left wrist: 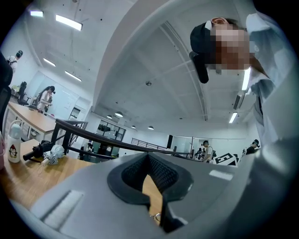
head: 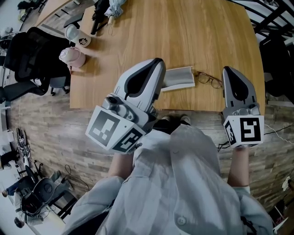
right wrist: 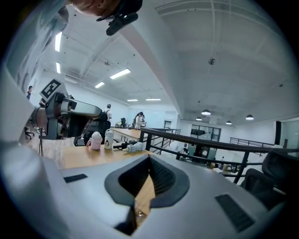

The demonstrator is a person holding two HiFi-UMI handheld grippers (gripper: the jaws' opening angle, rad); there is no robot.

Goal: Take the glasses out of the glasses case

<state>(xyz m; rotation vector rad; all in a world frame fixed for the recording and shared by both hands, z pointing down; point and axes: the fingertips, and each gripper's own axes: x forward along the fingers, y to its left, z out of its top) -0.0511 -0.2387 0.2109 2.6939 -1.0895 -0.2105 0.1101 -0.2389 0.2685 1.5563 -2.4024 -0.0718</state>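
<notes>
A grey glasses case [head: 178,77] lies on the wooden table [head: 183,32] near its front edge, its left end hidden behind my left gripper [head: 158,62]. Thin-framed glasses [head: 209,79] lie on the wood just right of the case, outside it. The left gripper's jaws are shut with nothing in them, over the case's left end. My right gripper [head: 228,69] hovers just right of the glasses, also shut and holding nothing. Through the slot under the shut jaws, a bit of the glasses [left wrist: 155,216] shows in the left gripper view, and likewise the glasses [right wrist: 139,214] in the right gripper view.
At the table's far left stand a pink cup [head: 72,57] and a white bottle [head: 76,35], with a folded umbrella [head: 108,11] behind them. A black office chair [head: 32,50] stands left of the table. Railings and other people show in the gripper views.
</notes>
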